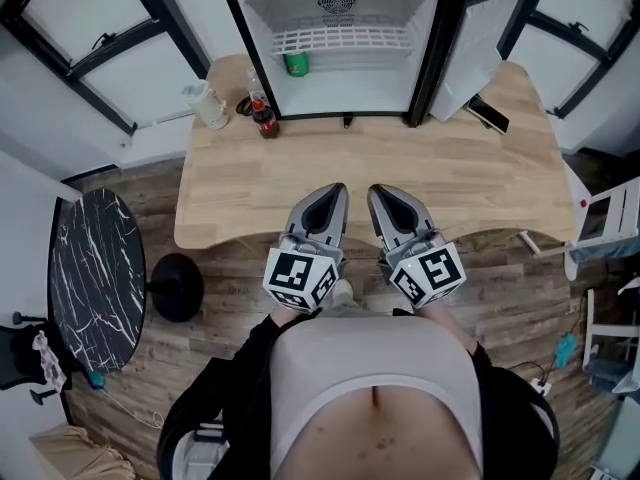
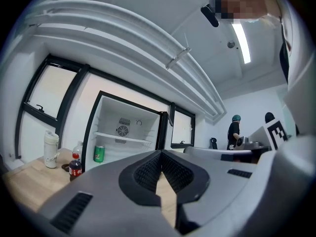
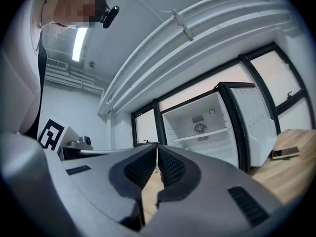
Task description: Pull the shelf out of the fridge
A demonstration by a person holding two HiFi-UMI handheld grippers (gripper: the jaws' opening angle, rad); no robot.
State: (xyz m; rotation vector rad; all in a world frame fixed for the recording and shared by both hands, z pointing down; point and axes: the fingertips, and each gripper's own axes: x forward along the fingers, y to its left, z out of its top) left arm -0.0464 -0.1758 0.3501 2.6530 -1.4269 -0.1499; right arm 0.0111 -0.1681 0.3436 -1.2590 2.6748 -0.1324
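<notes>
A small black fridge [image 1: 340,48] stands open at the far edge of the wooden table [image 1: 330,183], its door [image 1: 475,53] swung to the right. Inside, a white wire shelf [image 1: 345,40] spans the cabinet, with a green can [image 1: 296,64] on the floor below it at the left. The shelf [image 2: 123,138] and green can [image 2: 99,153] also show in the left gripper view, and the shelf [image 3: 202,135] in the right gripper view. My left gripper [image 1: 335,190] and right gripper [image 1: 378,192] hover side by side over the table's near edge, both shut and empty, far from the fridge.
A cola bottle [image 1: 264,119], a clear bottle [image 1: 252,98] and a white lidded cup [image 1: 207,104] stand left of the fridge. A phone [image 1: 488,114] lies to its right. A black marble round table [image 1: 95,273] is at the left, a person [image 2: 234,132] stands in the distance.
</notes>
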